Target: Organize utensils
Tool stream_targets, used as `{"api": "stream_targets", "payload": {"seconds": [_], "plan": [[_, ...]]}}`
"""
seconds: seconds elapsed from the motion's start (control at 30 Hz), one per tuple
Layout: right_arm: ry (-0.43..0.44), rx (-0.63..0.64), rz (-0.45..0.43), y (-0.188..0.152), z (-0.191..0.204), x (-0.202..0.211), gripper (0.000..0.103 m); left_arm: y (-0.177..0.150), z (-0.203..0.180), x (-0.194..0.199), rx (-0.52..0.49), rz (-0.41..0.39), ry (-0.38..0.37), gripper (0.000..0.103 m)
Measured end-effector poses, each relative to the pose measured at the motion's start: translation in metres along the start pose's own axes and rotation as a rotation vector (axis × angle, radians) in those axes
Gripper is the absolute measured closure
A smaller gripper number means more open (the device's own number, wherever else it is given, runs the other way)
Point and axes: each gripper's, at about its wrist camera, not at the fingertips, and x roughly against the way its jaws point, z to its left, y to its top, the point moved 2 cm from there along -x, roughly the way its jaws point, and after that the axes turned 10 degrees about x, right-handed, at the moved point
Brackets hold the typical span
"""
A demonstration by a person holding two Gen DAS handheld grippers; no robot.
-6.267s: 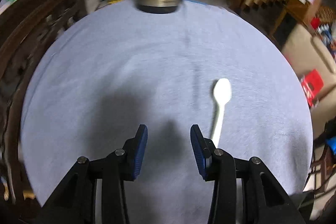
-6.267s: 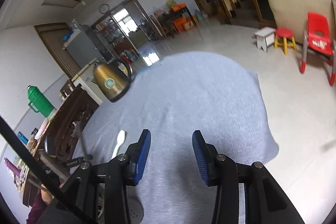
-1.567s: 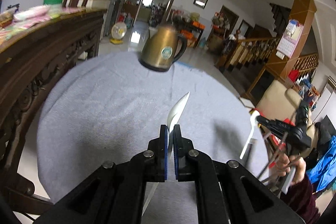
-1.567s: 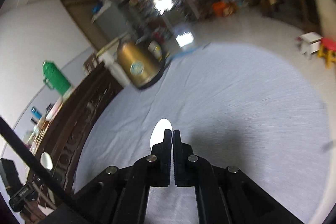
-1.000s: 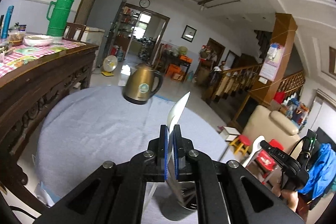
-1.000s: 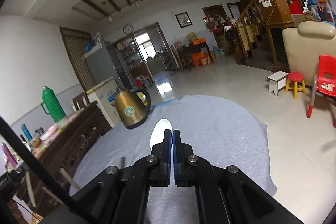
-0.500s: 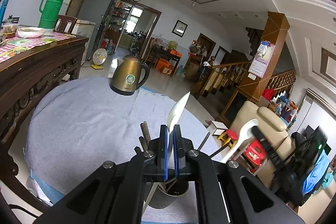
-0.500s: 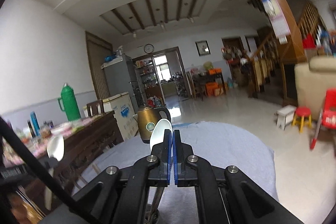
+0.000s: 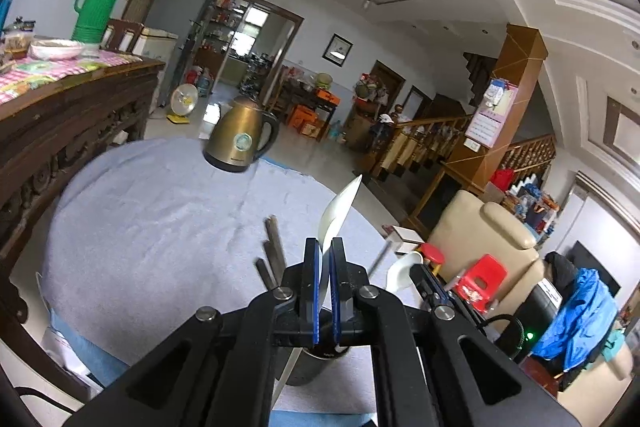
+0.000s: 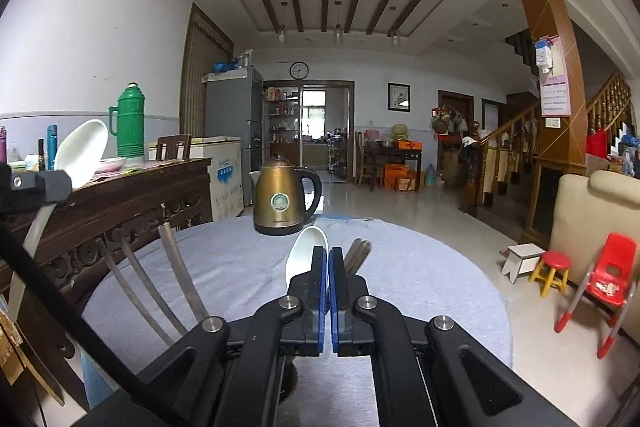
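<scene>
My left gripper (image 9: 325, 255) is shut on a white spoon (image 9: 340, 211), whose bowl stands edge-on above the pads. Right under it is a dark utensil holder (image 9: 316, 363) with several metal handles (image 9: 272, 239) sticking up. My right gripper (image 10: 329, 259) is shut on a second white spoon (image 10: 306, 253), bowl upward. In the left wrist view that gripper (image 9: 428, 279) and its spoon (image 9: 404, 269) hang just right of the holder. The right wrist view shows the left gripper (image 10: 40, 183) with its spoon (image 10: 82, 153) at far left, and handles (image 10: 176, 267) between us.
A brass kettle (image 9: 240, 139) (image 10: 284, 201) stands at the far edge of the round table with its grey-blue cloth (image 9: 160, 219) (image 10: 420, 287). A carved wooden sideboard (image 9: 60, 115) runs along the left. A beige armchair (image 9: 480, 239) and red child's chair (image 10: 612, 267) stand right.
The right gripper with its spoon has come in close beside the holder and rolled level. The left gripper has stayed over the holder, whose handles now show in both views.
</scene>
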Motion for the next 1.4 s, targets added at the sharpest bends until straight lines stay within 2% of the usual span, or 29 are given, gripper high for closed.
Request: {"api": "stream_targets", "payload": {"seconds": [0.13,0.3,0.4,0.5,0.6,0.63,0.7,0.9,1.2,1.3,1.4], "plan": [[0.000,0.011,0.017,-0.008,0.001,0.002,0.101,-0.017,-0.009,-0.013,-0.003,0.048,-0.055,0.098],[0.012,0.024,0.040,-0.018,0.006,-0.001,0.101,-0.035,-0.004,-0.041,0.036,0.145,-0.042,0.098],[0.015,0.010,0.043,-0.020,0.007,-0.002,0.101,-0.034,-0.002,-0.041,0.027,0.140,-0.009,0.098],[0.017,-0.014,0.048,-0.023,0.005,-0.002,0.101,-0.028,-0.004,-0.038,0.035,0.124,-0.029,0.098],[0.024,-0.016,0.062,-0.026,0.005,-0.006,0.101,-0.018,-0.001,-0.041,0.121,0.163,-0.126,0.098],[0.028,-0.016,0.067,-0.027,0.006,-0.007,0.101,-0.015,0.004,-0.045,0.183,0.192,-0.174,0.098],[0.036,-0.017,0.081,-0.032,0.006,-0.009,0.101,-0.010,0.013,-0.051,0.254,0.210,-0.204,0.098],[0.050,-0.042,0.098,-0.040,-0.001,-0.013,0.101,-0.009,0.008,-0.059,0.243,0.193,-0.194,0.098],[0.065,-0.085,0.099,-0.045,-0.018,-0.017,0.100,-0.022,-0.019,-0.092,0.063,0.136,-0.096,0.098],[0.074,-0.113,0.106,-0.049,-0.025,-0.019,0.100,-0.024,-0.022,-0.103,0.034,0.096,-0.089,0.098],[0.091,-0.147,0.119,-0.054,-0.034,-0.021,0.100,-0.021,-0.019,-0.110,0.057,0.026,-0.109,0.098]]}}
